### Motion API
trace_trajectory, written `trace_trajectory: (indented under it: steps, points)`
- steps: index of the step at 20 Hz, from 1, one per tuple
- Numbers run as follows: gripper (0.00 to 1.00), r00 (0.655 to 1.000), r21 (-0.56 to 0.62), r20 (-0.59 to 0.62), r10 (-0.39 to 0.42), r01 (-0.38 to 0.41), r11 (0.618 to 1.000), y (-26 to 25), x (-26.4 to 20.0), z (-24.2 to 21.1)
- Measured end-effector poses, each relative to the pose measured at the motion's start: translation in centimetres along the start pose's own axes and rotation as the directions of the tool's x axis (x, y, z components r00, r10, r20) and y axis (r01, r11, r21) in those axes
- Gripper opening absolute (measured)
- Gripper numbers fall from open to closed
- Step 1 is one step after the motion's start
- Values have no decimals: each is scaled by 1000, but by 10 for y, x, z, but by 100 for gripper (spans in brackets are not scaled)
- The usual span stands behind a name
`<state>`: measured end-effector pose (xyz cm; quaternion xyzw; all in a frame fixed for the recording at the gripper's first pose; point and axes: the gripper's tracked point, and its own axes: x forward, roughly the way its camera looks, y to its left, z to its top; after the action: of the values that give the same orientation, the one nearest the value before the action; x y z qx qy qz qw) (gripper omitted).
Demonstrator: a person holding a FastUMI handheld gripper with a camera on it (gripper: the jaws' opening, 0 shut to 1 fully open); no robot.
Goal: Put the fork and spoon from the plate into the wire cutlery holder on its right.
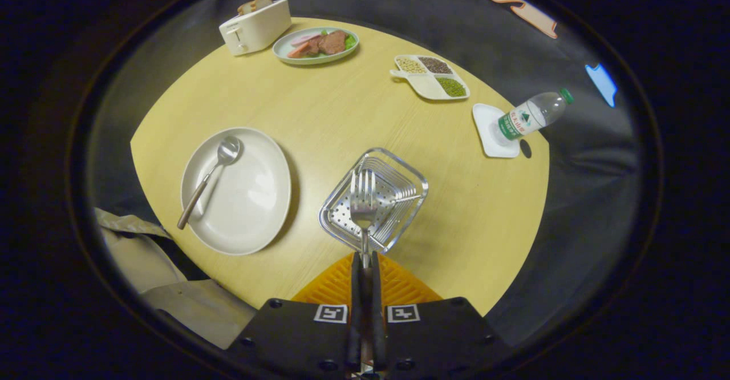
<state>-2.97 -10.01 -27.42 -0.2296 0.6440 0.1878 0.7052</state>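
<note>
While your tool (pixel 365 261) is pinching the fork (pixel 363 197) by its handle, both fingers (pixel 356 288) are pressed tight together on it, and the tines are pointing away from you. The fork head is hanging over the open mouth of the holder (pixel 374 200), just ahead of the fingertips; whether it is touching the wires, you cannot tell from this angle. The holder is a square wire basket with a perforated bottom, and it is standing on the yellow table (pixel 319 112) close to the near edge.

To the left of the holder, the plate (pixel 251 197) is sitting apart from it, also near your side of the table. The spoon (pixel 212 174) is lying on the plate's left part, its bowl toward the far side and its brown handle running back over the near left rim. Pale cloth, maybe a sleeve (pixel 171 277), is showing beside the table's near left edge.

Farther out on the right, a water bottle (pixel 527 118) with a green cap is lying tilted on a small white tray (pixel 490 140) at the table's edge. Beyond the holder, a divided dish (pixel 432 76) is holding beans and grains in separate compartments. At the far side, a green plate (pixel 315 45) is carrying meat and greens, and a white toaster (pixel 255 25) is standing just beside it on the left.
</note>
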Motion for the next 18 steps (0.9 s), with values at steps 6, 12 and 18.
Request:
trace_trajectory:
  steps: [6,12,18]
  points:
    - [25,999,35,40,-23,22,999,-10,-2,7]
    - [90,982,101,189,-22,3,995,1,-10,27]
    - [100,883,232,459,-102,-8,973,17,-26,67]
